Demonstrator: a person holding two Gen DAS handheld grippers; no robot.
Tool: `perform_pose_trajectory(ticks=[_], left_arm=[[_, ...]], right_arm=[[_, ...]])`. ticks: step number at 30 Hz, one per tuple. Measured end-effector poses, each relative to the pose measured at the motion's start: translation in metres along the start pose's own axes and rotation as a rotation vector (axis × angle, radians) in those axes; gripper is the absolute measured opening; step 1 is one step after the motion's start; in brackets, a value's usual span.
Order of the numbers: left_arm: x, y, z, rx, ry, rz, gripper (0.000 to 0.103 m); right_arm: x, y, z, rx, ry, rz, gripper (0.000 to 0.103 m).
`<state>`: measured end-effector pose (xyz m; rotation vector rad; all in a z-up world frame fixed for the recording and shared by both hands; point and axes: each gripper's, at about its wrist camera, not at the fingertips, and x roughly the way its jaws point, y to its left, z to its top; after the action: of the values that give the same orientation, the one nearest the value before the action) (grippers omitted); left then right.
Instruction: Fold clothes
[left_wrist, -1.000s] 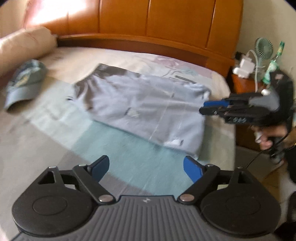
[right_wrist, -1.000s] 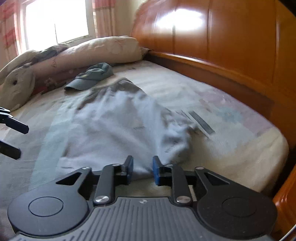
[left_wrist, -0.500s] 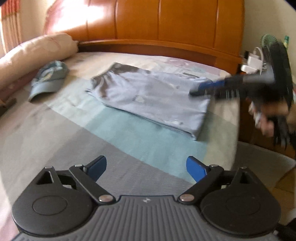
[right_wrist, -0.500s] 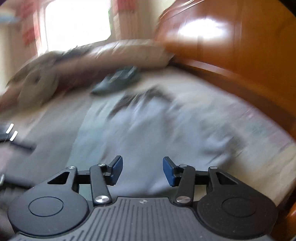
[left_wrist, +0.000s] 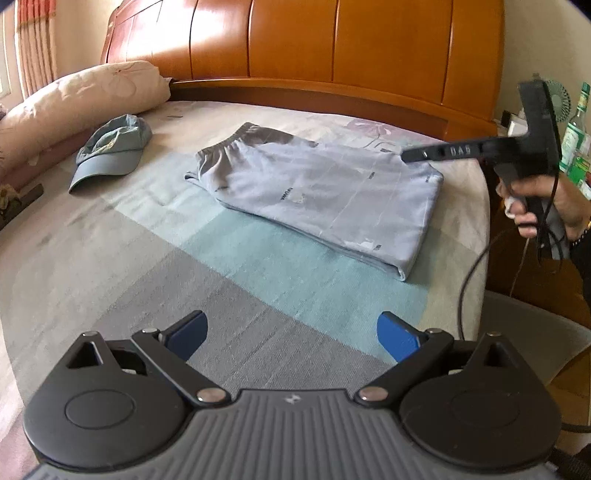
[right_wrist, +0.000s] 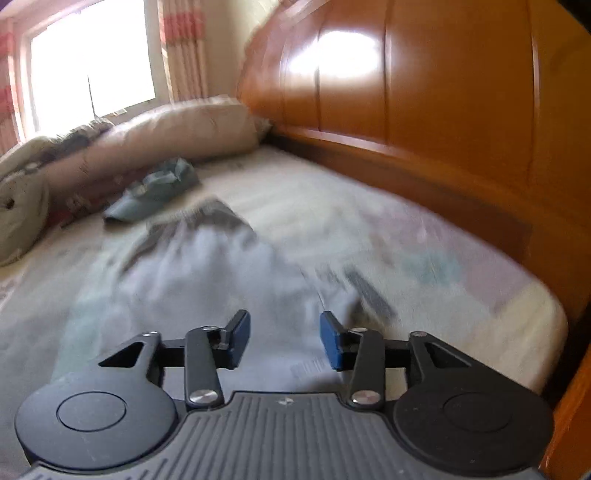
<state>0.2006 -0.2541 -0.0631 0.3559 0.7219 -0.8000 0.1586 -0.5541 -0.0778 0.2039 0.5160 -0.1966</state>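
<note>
We see soft pale-blue shorts (left_wrist: 325, 199), folded to a flat rectangle w/ a darker gathered waistband, lying on the bed (left_wrist: 155, 266) whose woven cover has grey, teal and cream blocks, near the glossy orange wooden headboard (left_wrist: 332, 48). The left view is sharp and shows the left gripper (left_wrist: 291, 334) spread wide w/ nothing between its blue pads, plus the right gripper (left_wrist: 406, 156) held in a hand (left_wrist: 543, 203) over the shorts' right edge; a cap (left_wrist: 110, 151) and long pillow (left_wrist: 74, 99) lie at the left. The right view is blurred, but only it gives the bright window (right_wrist: 92, 62) w/ striped curtains, and there the right gripper (right_wrist: 284, 338) is half open and empty just above the shorts (right_wrist: 207, 269).
</note>
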Motion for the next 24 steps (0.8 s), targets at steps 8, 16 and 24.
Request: perform_pose_trajectory(ticks=[8,16,24], left_arm=[[-0.002,0.005,-0.002,-0.034,-0.001,-0.024,0.098],[0.010,0.020,-0.011,-0.110,0.037,-0.045,0.098],[0.000,0.028,-0.017,-0.098,0.026,-0.037,0.098]], right_arm=[[0.046,-0.015,-0.001,0.075,0.050,-0.100,0.053],[0.020,0.021,0.002,-0.034,0.050,0.000,0.074],[0.048,0.055,0.020,-0.119,0.105,0.060,0.089]])
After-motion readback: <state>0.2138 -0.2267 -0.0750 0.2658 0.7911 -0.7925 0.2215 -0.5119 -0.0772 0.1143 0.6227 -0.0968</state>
